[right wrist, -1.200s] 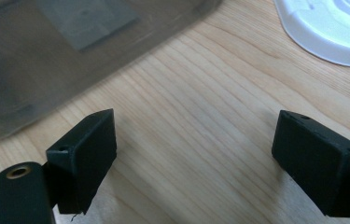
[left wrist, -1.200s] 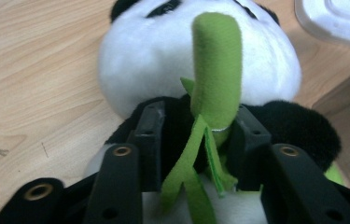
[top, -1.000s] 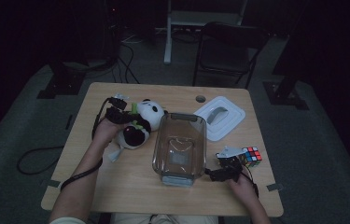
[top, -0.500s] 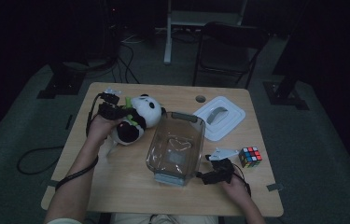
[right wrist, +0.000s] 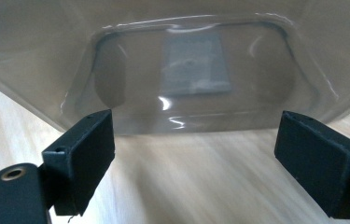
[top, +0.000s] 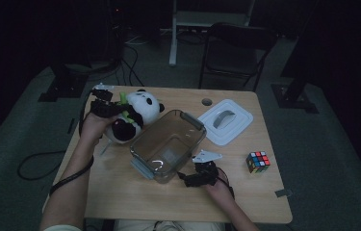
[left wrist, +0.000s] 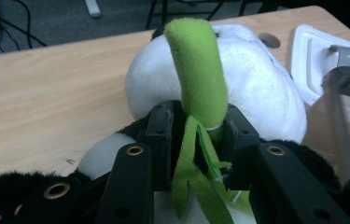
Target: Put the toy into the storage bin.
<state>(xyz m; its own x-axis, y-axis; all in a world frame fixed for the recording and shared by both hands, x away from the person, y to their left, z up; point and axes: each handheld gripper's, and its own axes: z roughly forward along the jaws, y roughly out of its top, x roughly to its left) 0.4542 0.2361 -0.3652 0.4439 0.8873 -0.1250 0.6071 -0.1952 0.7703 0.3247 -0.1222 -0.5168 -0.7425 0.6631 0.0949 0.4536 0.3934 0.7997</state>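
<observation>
no readable text, labels or numbers

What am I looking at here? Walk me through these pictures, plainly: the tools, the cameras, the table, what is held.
A person sits at a wooden table with a hand-held two-jaw tool in each hand. One camera looks down from above; one rides on each tool, looking along its black jaws. The left gripper is shut on the green stalk of a panda plush toy. The right gripper is open, holding nothing, and faces the clear plastic container in the middle. Farther right lie the container's white lid and a colour puzzle cube.
</observation>
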